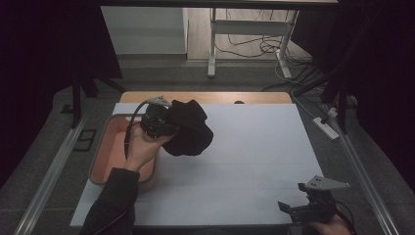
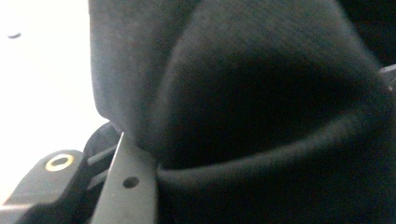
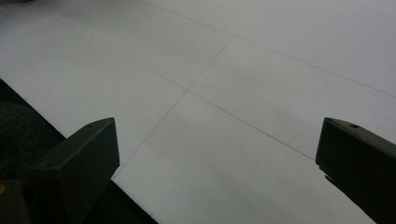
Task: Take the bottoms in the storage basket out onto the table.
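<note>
Left gripper [image 1: 169, 125]: clenched on a bunched black cloth [image 1: 190, 128], its jaws pinching a fold close in front of the camera that rides on it; in the left gripper view the cloth [image 2: 243, 107] hung in front of and over the jaws.
Cloth position: held up just beyond the left gripper's tips, clear of the white table [image 1: 244, 161], with most of its bulk drooping to the gripper's far side.
Pink bin [image 1: 105, 147]: just behind and below the left hand [image 1: 142, 149], at the table's left edge, its open top facing up.
Right gripper [image 1: 306, 208]: released, jaws wide apart and nothing between them, resting low near the table's near right corner, well apart from the cloth.
Risk, slip: the grip appeared to be on one fold only; a quick swing could let the cloth slide out and drop.
Risk, snag: the hanging part could drag on the bin's rim if carried low.
Risk, sight: cloth covered the left gripper's camera, so placing by that view would be blind.
Open room: bare table ahead of both grippers; the far and right edges lay well off.
</note>
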Demonstrator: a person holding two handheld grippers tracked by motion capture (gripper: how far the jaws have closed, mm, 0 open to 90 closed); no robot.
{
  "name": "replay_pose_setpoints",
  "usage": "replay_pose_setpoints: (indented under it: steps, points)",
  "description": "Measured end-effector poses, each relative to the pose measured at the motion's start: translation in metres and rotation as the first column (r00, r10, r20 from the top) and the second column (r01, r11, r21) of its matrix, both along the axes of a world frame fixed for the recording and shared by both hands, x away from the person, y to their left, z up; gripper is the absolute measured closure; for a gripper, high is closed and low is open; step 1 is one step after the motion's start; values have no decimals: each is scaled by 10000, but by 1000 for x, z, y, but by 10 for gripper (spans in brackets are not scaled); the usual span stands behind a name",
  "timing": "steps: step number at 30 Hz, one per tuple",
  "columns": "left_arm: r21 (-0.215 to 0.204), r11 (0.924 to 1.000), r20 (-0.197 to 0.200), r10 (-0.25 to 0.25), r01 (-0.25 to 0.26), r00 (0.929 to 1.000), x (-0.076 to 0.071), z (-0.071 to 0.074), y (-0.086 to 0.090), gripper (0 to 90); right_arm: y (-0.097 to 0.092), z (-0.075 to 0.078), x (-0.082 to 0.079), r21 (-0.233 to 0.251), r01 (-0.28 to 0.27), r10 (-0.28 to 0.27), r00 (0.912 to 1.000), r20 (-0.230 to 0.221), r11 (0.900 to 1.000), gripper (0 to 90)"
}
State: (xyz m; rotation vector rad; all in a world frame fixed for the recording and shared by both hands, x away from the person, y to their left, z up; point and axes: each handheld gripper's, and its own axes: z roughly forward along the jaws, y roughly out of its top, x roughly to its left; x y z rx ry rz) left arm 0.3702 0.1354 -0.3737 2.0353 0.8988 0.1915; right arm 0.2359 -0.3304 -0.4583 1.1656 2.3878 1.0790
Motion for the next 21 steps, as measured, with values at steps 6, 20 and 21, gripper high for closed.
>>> replay_pose_setpoints:
  steps: [6,20,21]
  points:
    - [57,9993,-84,-377,377,9993,0,-4,-14,643,0,0,0,-9,5,-5,10000,-3,10000,0]
    - [319,9938,-269,-1058,1067,9940,2,-19,-47,642,0,0,0,-26,7,-7,10000,-9,10000,0]
    - [339,9932,-281,-1102,1112,9935,2,-20,-49,642,0,0,0,-25,5,-5,10000,-10,10000,0]
